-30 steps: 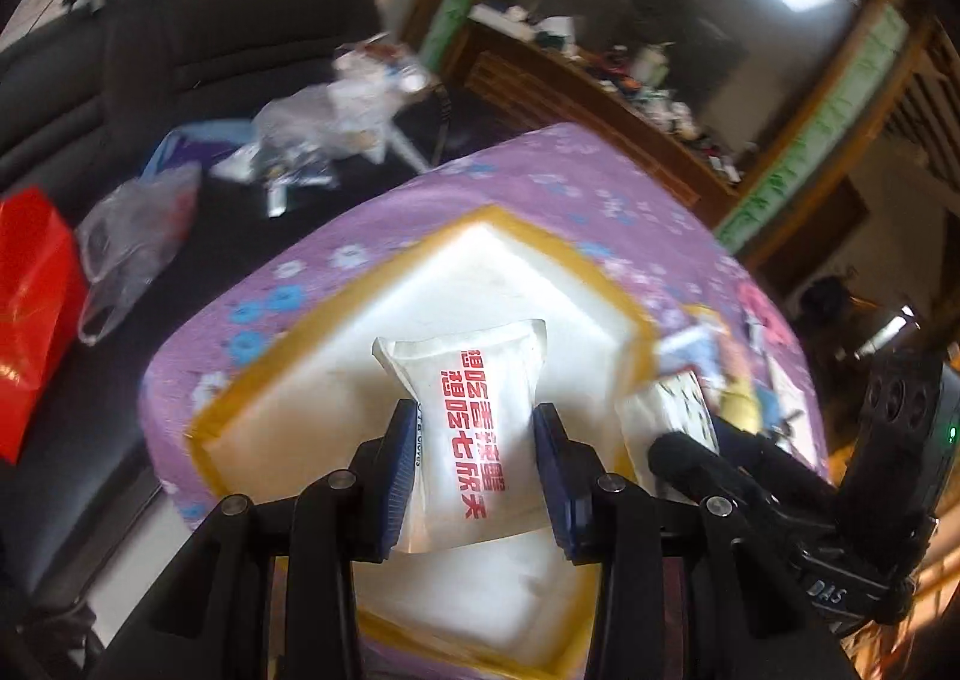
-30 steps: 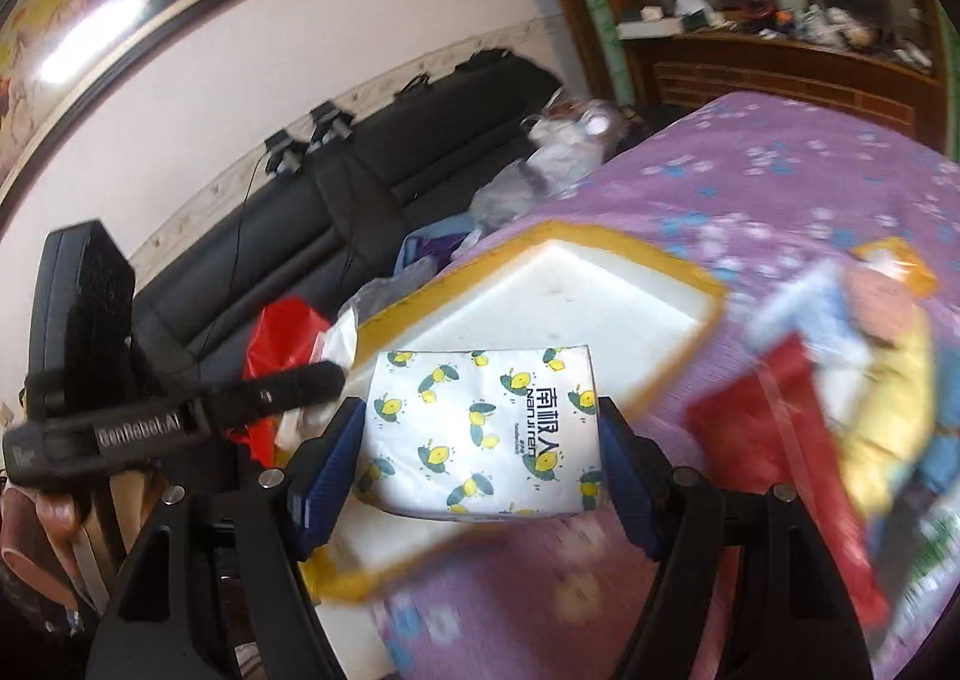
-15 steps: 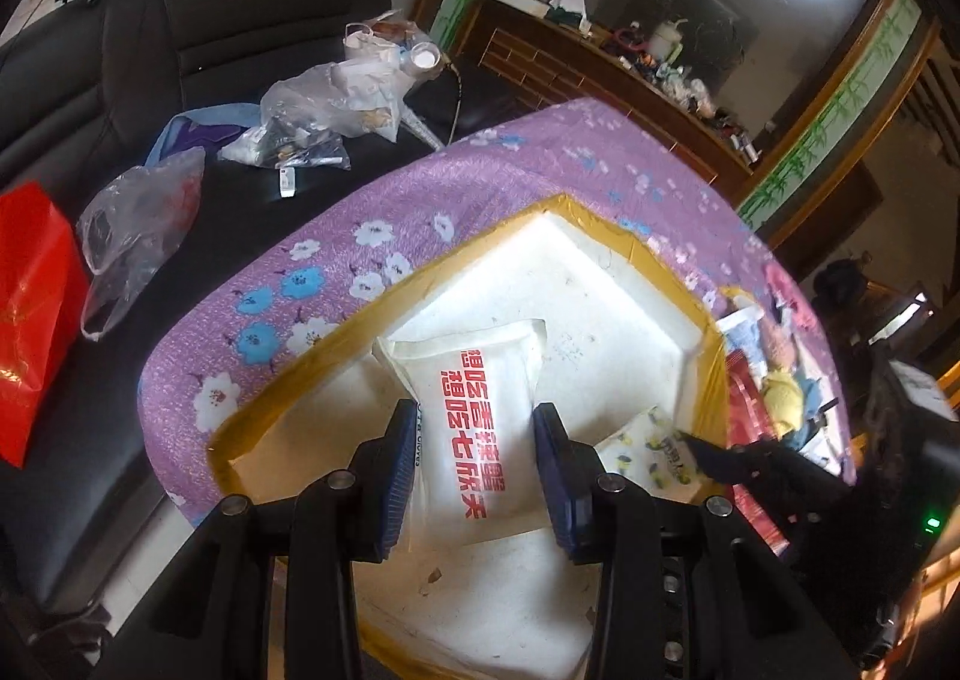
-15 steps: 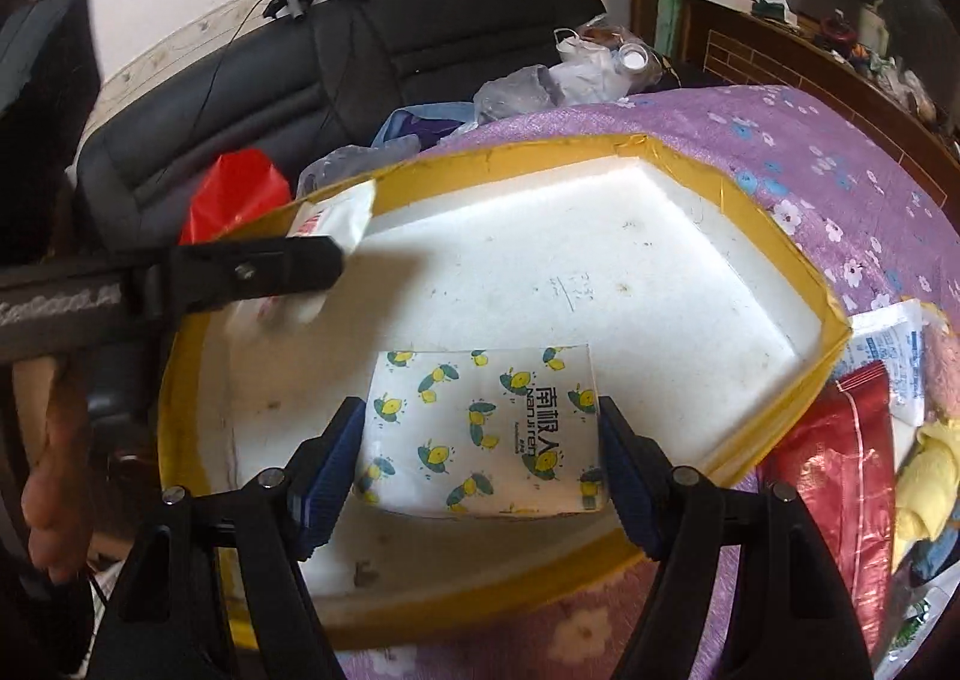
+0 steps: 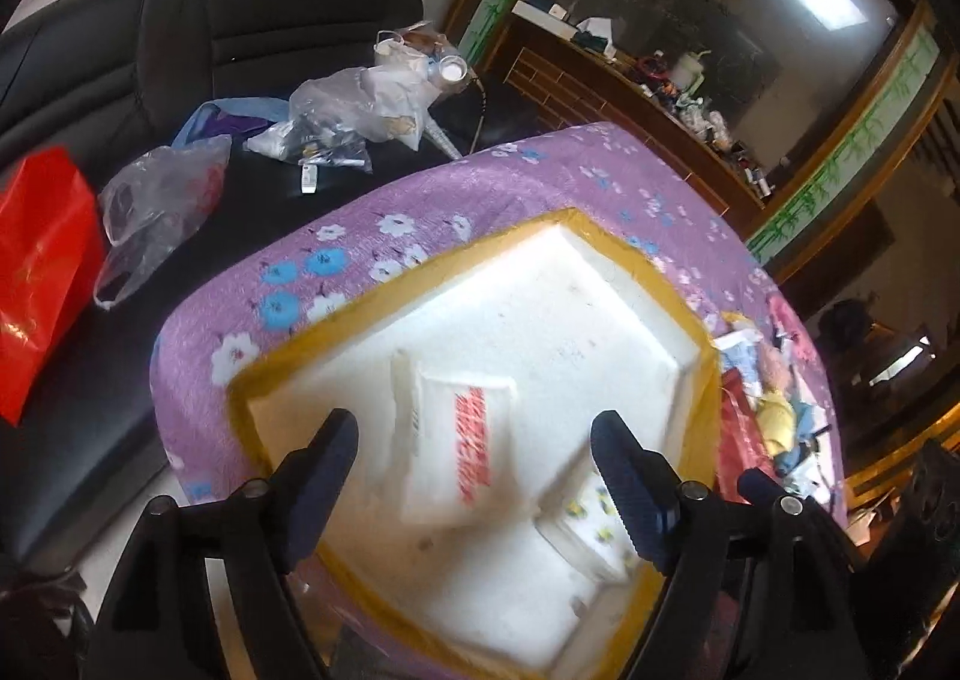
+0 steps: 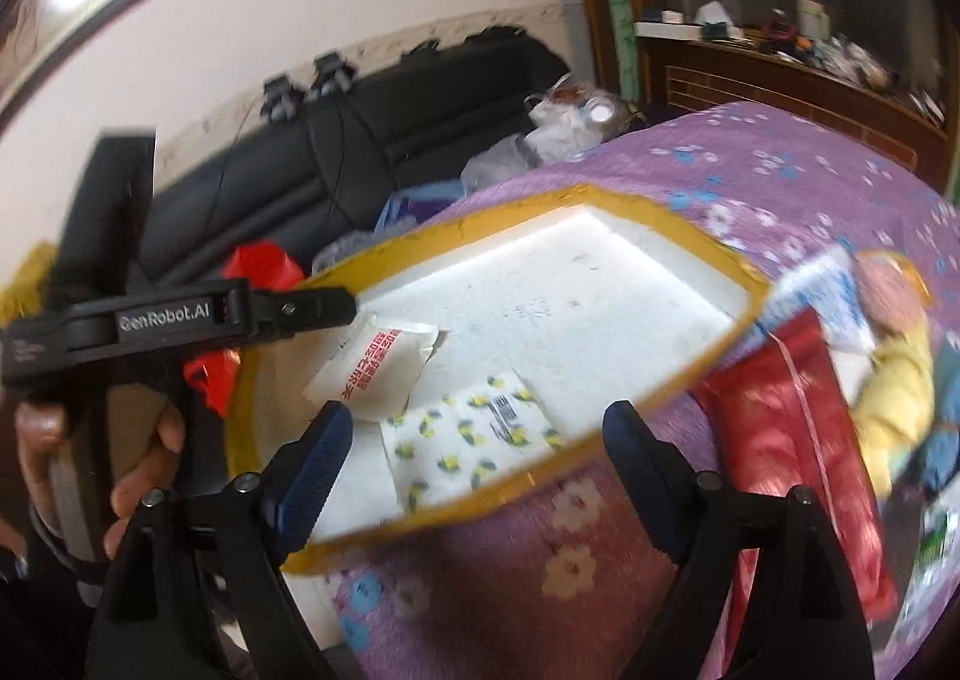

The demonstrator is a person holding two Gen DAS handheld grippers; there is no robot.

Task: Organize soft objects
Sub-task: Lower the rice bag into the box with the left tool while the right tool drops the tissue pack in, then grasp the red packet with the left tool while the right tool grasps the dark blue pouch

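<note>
Two hand-held grippers above a white foam tray (image 5: 630, 284) with a yellow taped rim, which rests on a table under a purple flowered cloth (image 5: 420, 200). We see the left gripper (image 5: 474, 476) with its jaws opening, already well apart, and the white packet with red lettering (image 5: 462, 446) between them but touched by neither pad; it is blurred, and we judge it just let go and dropping or settling onto the tray floor near the rim closest to the camera. The right gripper (image 6: 474, 476) likewise has its jaws opening wide and holds nothing; the bee-print tissue pack (image 6: 474, 434) lies flat in the tray by the near rim, its corner just beside or under the red-lettered packet (image 6: 372, 368); we cannot tell which.

Risks, as we judge them. The red-lettered packet may land tilted on the tissue pack and slide toward the rim. Both grippers hang close together over the same corner of the tray, so a hasty withdrawal could knock one finger against the other or catch the light foam rim and shift the tray on the cloth. The remaining soft items (image 6: 798, 440), a red pouch and others, are heaped against the tray's far side, near the table's edge; reaching for one could drag its neighbours off the table.
</note>
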